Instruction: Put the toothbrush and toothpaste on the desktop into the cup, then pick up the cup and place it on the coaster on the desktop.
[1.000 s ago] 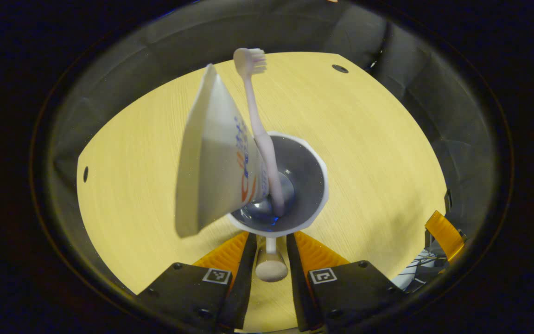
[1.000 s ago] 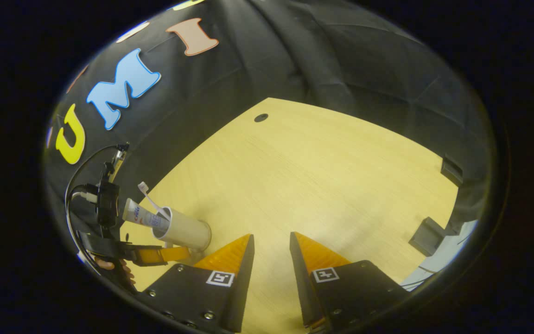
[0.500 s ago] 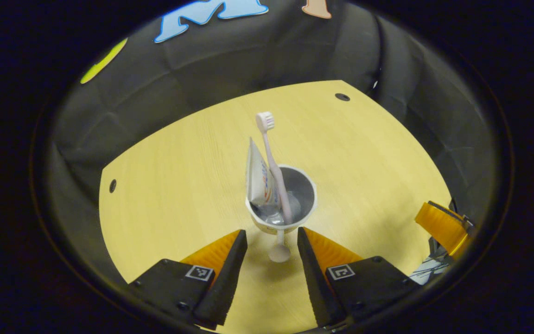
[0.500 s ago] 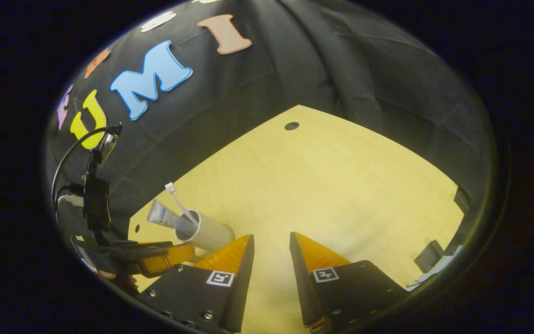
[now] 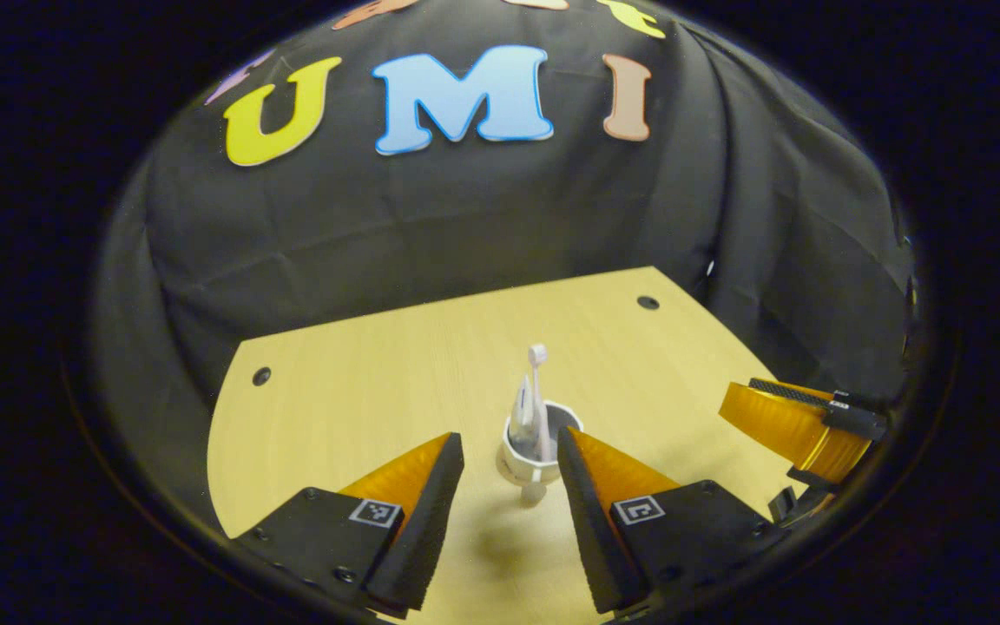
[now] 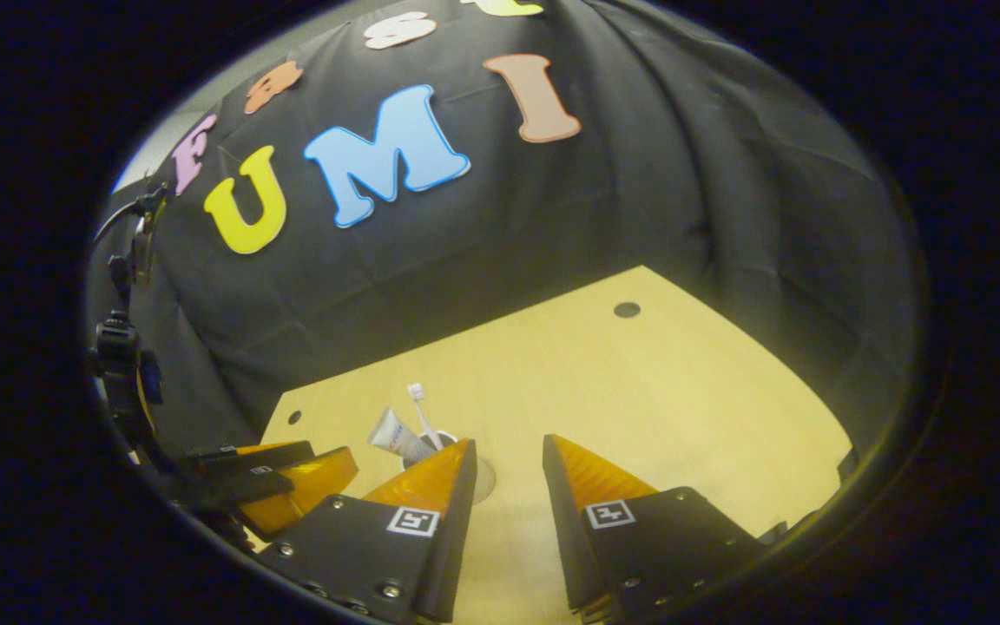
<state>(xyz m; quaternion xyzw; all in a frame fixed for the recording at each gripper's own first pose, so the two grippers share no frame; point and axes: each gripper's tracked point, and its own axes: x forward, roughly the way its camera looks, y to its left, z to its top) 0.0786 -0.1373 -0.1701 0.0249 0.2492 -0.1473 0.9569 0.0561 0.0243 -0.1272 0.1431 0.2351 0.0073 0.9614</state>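
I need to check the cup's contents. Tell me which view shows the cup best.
The left gripper view: the cup stands upright on the desk between the open left claw, with toothbrush and toothpaste inside. In the right gripper view, the right claw partly hides the cup.
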